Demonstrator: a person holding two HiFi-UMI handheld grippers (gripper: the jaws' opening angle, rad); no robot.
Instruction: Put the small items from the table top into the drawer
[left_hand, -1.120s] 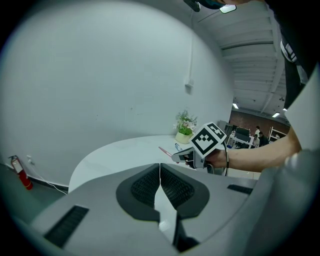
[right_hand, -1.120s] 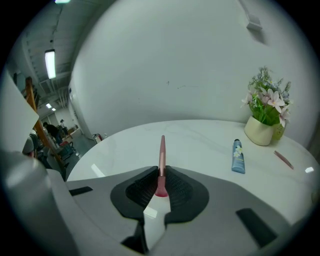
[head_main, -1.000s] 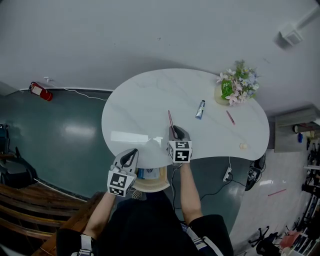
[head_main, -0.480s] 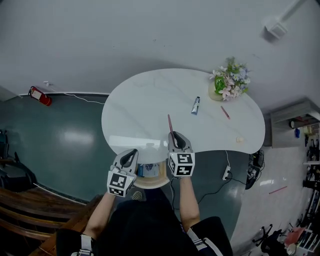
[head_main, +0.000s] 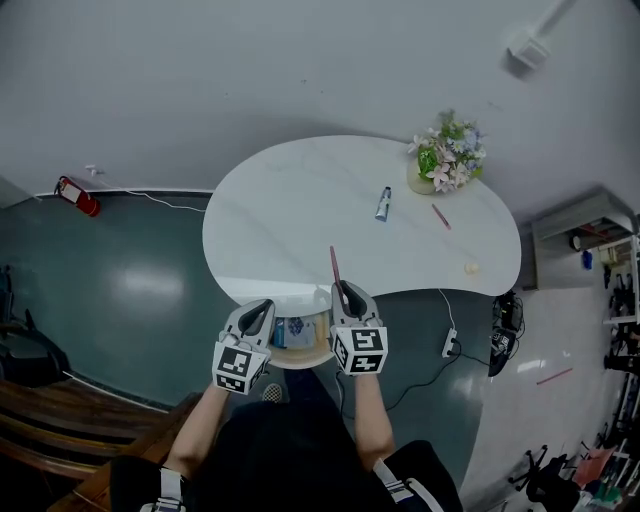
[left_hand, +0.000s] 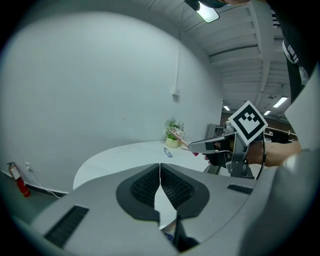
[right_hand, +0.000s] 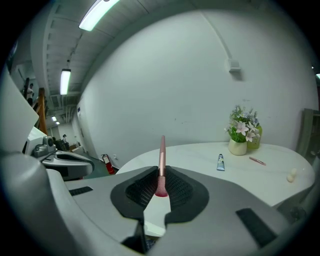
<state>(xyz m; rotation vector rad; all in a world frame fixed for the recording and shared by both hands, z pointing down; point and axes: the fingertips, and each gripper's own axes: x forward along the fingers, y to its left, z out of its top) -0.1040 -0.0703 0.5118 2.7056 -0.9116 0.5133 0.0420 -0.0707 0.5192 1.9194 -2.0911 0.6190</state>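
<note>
Under the table's (head_main: 280, 200) near edge, drawer (head_main: 305, 361): it stands pulled out between your two grippers, with a blue item (head_main: 293, 332) lying inside.
Left gripper (head_main: 262, 308): you hold it at the table's near edge, left of the drawer. Its jaws are pressed together with nothing between them.
Right gripper (head_main: 343, 290): you hold it at the table's near edge, right of the drawer. Its jaws are clamped on one end of the pink brush.
Pink brush (head_main: 334, 265): it points away from you over the table's near edge, held off the top.
Cream item (head_main: 471, 268): it lies close to the table's right edge.
Tube (head_main: 383, 203): it lies flat near the table's middle.
Pink stick (head_main: 440, 216): it lies on the table right of the tube.
Flower pot (head_main: 445, 160): it stands upright at the table's far right edge.
</note>
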